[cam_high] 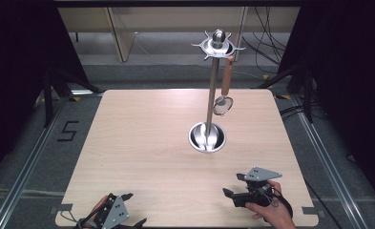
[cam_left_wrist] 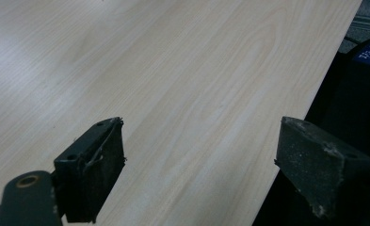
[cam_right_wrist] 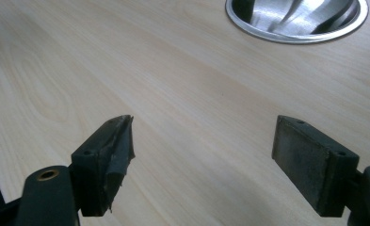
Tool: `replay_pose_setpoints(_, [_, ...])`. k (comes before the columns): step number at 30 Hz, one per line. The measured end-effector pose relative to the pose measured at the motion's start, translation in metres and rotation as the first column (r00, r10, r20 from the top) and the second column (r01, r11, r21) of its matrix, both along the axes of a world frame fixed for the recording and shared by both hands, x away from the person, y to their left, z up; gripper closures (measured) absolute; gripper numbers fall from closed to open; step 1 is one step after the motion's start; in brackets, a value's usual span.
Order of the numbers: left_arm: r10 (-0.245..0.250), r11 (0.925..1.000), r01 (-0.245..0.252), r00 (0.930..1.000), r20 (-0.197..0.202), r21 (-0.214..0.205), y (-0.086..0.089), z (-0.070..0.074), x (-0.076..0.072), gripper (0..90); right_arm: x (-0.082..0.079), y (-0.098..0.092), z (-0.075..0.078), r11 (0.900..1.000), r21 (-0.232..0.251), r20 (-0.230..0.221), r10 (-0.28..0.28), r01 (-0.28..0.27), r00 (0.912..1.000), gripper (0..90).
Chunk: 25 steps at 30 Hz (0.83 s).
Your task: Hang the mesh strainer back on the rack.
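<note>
Hanging from one of the hooks at the top of a steel utensil stand (cam_high: 213, 90) is a small strainer (cam_high: 223, 105) with a brown handle, its mesh bowl pointing down beside the stand's upright pole. The stand is set on the far right part of a pale wooden table (cam_high: 142, 143), and its round, shiny base (cam_high: 207, 137) is seen resting flat on the wood. The strainer is well apart from both grippers.

The left gripper (cam_high: 136, 210) is held at the near left corner of the table, close to the edge. In the left gripper view its jaws are seen wide apart, with nothing between them: one black pad (cam_left_wrist: 97, 165) lies over the bare wood and the other over the dark space past the table's edge.

The right gripper (cam_high: 234, 185) is held in a hand (cam_high: 271, 212) at the near right of the table, pointed towards the left and somewhat towards the stand. Its jaws are likewise spread wide and nothing is gripped. In the right gripper view the wood grain is seen between the two pads (cam_right_wrist: 109, 155), and the rim of the stand's base is caught at the top right, near but not touched.
</note>
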State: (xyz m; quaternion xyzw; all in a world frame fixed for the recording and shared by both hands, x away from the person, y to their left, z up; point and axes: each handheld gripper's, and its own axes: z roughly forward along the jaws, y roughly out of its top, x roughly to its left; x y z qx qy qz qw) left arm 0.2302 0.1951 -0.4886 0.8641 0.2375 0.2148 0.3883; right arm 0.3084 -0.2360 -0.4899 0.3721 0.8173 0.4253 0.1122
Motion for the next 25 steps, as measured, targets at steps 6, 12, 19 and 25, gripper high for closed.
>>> replay_pose_setpoints(6, [0.003,1.0000,-0.003,1.0000,-0.003,-0.001,0.0001,0.0001,0.0000,15.2,-0.0037,0.0005,0.0001,0.9999,-0.007,0.000,-0.009,0.009,1.0000,22.1])
replay_pose_setpoints(12, [0.000,1.0000,0.000,1.0000,-0.002,0.004,0.0002,0.0002,-0.0002,15.2,-0.0037,0.0004,0.0009,0.9999,-0.011,0.007,-0.004,0.005,1.0000,22.3])
replay_pose_setpoints(19, [-0.004,0.9999,0.004,1.0000,-0.002,0.010,0.0002,0.0004,0.0000,15.3,-0.0015,-0.0013,0.0010,0.9999,-0.001,0.003,-0.013,0.013,0.9999,22.4])
replay_pose_setpoints(25, [0.000,1.0000,0.000,1.0000,-0.001,0.005,0.0002,0.0002,0.0000,15.2,0.0011,-0.0024,0.0009,0.9999,-0.015,0.028,0.007,-0.006,0.9996,22.4])
